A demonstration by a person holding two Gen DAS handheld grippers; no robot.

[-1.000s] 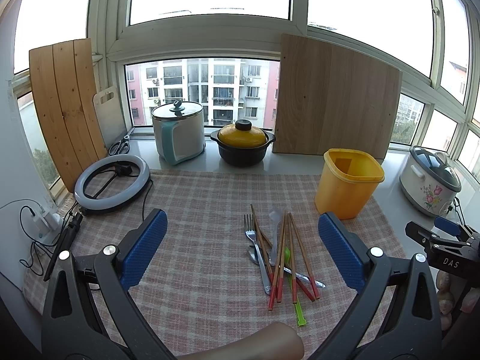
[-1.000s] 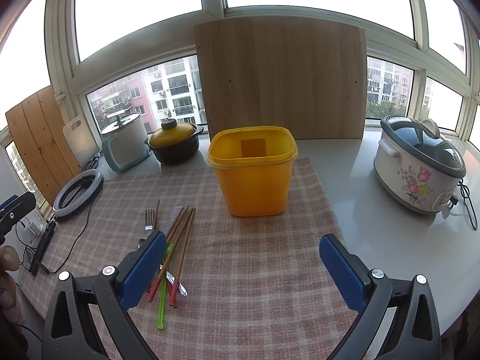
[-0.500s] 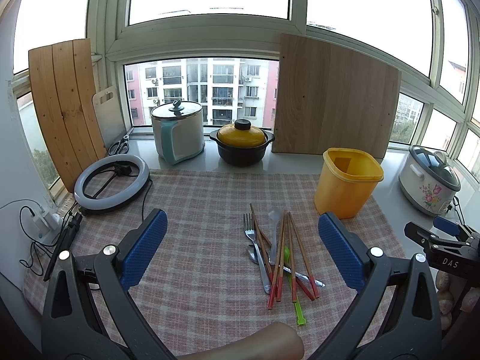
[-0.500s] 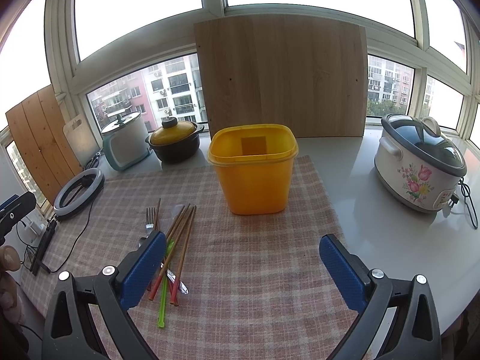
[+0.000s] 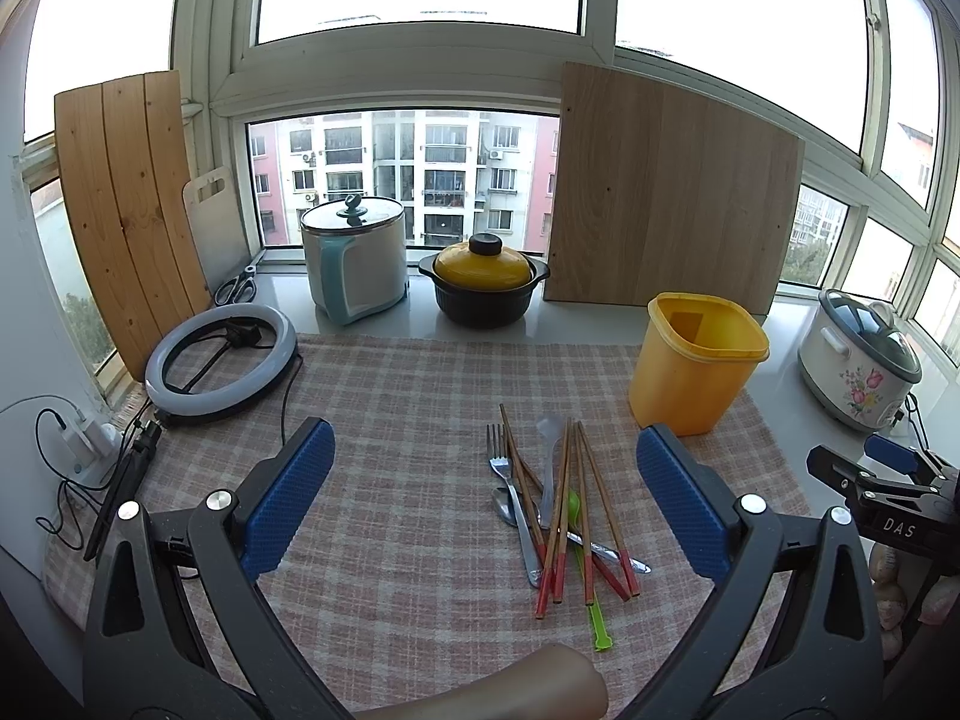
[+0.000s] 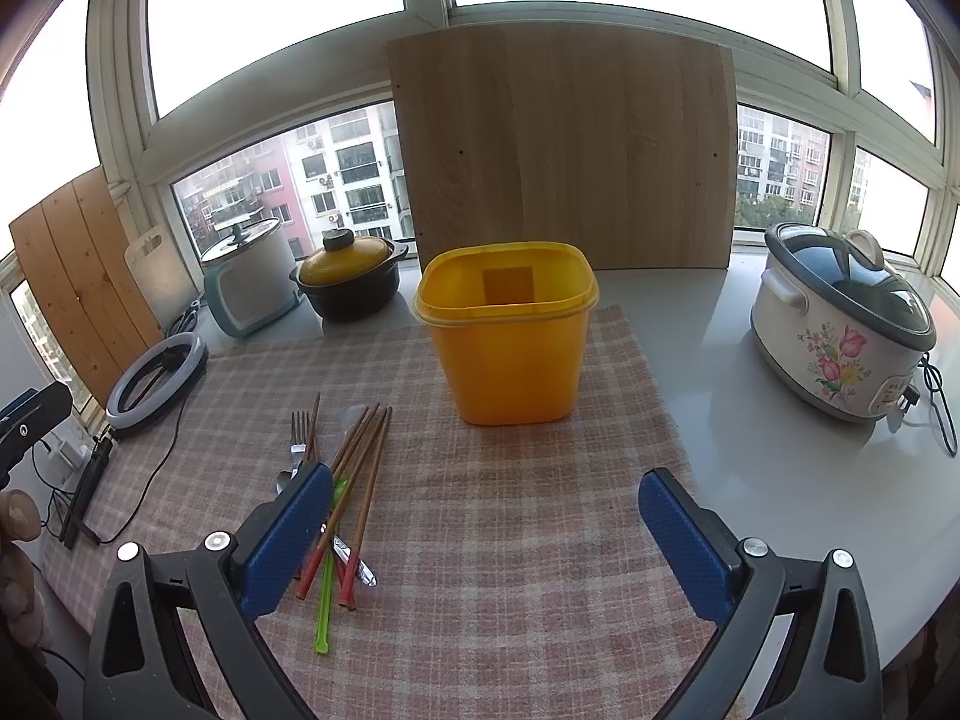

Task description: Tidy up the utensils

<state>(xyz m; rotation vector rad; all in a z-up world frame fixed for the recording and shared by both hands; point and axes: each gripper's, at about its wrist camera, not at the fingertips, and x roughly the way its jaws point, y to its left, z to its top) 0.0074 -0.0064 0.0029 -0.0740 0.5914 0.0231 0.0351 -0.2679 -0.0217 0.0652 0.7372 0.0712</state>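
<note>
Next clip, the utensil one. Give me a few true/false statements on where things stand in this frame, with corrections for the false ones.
1. The yellow bin holds the chopsticks. False: it looks empty; the chopsticks lie on the checked cloth.
2. Both tools are open. True: left tool and right tool grip nothing.
3. The fork lies in the pile with the chopsticks. True.
4. The black pot has a green lid. False: its lid is yellow.
5. The ring light stands upright. False: it lies flat.

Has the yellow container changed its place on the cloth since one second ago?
No. In the right wrist view the yellow container stands on the same spot of the checked cloth, in front of the wooden board.
</note>
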